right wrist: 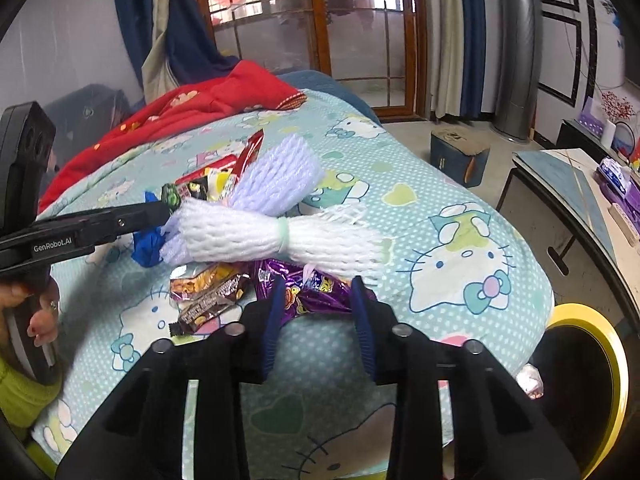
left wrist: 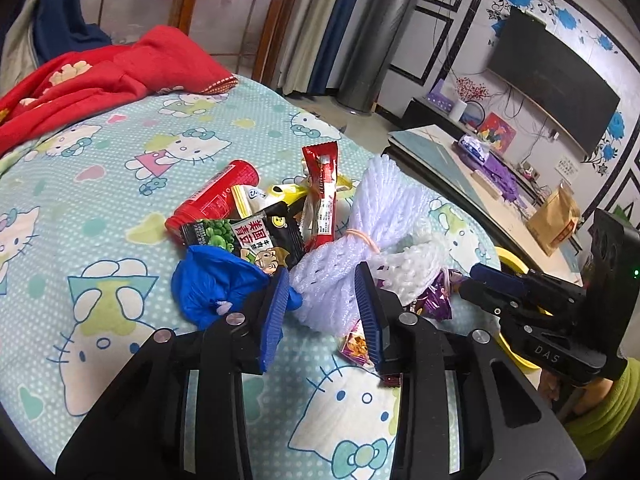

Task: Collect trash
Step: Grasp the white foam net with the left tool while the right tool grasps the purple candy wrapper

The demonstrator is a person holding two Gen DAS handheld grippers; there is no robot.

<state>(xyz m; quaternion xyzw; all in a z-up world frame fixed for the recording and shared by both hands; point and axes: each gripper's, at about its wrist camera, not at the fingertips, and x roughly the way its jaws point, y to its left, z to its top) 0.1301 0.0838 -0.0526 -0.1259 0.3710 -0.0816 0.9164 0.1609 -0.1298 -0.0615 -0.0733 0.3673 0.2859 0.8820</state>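
A heap of trash lies on the Hello Kitty bed sheet (left wrist: 100,184). My left gripper (left wrist: 324,270) is shut on the near end of a white foam net bundle (left wrist: 384,200) tied with a rubber band. Beside it lie a crumpled blue bag (left wrist: 212,288), a green pea packet (left wrist: 240,236), a red tube (left wrist: 216,200) and a red sachet (left wrist: 324,196). In the right wrist view my right gripper (right wrist: 318,280) is shut on a crinkled purple wrapper (right wrist: 316,296) just in front of the foam net bundle (right wrist: 240,236). Brown snack wrappers (right wrist: 208,284) lie to its left.
A red blanket (left wrist: 100,76) covers the far end of the bed. A yellow-rimmed bin (right wrist: 588,380) stands on the floor at the bed's right edge. Beyond it are a low table (left wrist: 440,160) with a brown paper bag (left wrist: 556,216), and a box (right wrist: 460,152) on the floor.
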